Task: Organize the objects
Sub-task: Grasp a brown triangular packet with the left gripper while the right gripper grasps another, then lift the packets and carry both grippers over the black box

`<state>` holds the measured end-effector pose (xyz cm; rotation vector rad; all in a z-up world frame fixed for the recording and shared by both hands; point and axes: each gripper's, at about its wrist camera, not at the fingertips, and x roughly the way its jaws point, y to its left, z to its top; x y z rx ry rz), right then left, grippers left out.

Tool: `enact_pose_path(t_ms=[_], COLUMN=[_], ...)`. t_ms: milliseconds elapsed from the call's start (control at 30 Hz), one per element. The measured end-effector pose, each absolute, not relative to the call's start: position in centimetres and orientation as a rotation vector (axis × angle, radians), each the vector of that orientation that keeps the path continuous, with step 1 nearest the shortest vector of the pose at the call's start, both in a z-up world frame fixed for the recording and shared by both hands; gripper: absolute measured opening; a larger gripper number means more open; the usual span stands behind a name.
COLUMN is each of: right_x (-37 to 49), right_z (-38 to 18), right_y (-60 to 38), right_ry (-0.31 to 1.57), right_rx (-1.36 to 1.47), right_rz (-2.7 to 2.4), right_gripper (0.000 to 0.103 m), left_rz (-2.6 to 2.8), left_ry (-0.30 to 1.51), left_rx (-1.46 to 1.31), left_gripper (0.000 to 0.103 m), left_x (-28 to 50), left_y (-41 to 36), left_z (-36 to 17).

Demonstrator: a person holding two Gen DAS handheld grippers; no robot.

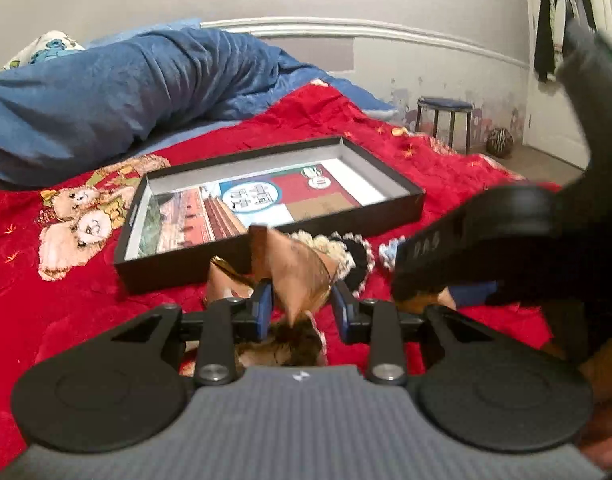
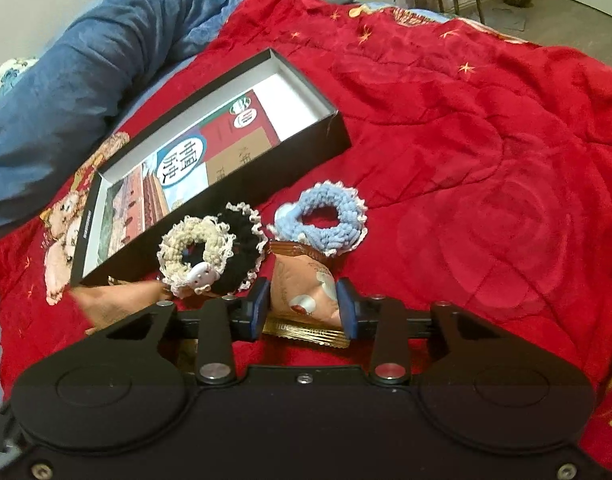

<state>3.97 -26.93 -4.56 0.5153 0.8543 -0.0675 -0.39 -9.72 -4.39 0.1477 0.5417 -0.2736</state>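
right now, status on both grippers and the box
Left gripper around a tan packet, lifted near the box. Right gripper around another packet on the red blanket. Three scrunchies lie beside the box.

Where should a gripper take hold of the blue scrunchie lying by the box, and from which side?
Best pinch the blue scrunchie across one band of its ring, one finger in the centre hole and one outside, coming down from above. It lies flat on the red blanket, so a sideways approach would likely just push it. The right-hand band is clear of the snack packet.
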Motion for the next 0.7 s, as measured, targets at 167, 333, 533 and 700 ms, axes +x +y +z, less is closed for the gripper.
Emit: enact_pose_path(t_ms=[167,333,533,700], right_x=[3.5,3.5,3.4,3.3], right_z=[-4.3,-4.7,-5.1,-5.3], right_y=[-27.3,-27.9,-28.3,-28.8], right_ry=[0.847,0.865,0.873,0.882], right_rx=[0.535,0.599,0.652,0.699], right_rz=[-0.060,-0.057,-0.059,-0.058], right_gripper=[0.034,0.034,0.034,0.034], left_rz=[-0.281,-0.258,-0.252,-0.272], left_ry=[0.554,0.608,0.618,0.637], left_rx=[0.148,0.148,0.131,0.119], left_gripper=[0.031,0.055,0.067,0.067], left_x=[-0.2,0.8,2.0,2.9], left_y=[-10.1,-10.1,-10.3,-10.9], left_z=[-4.7,-5.8,-6.4,-7.0])
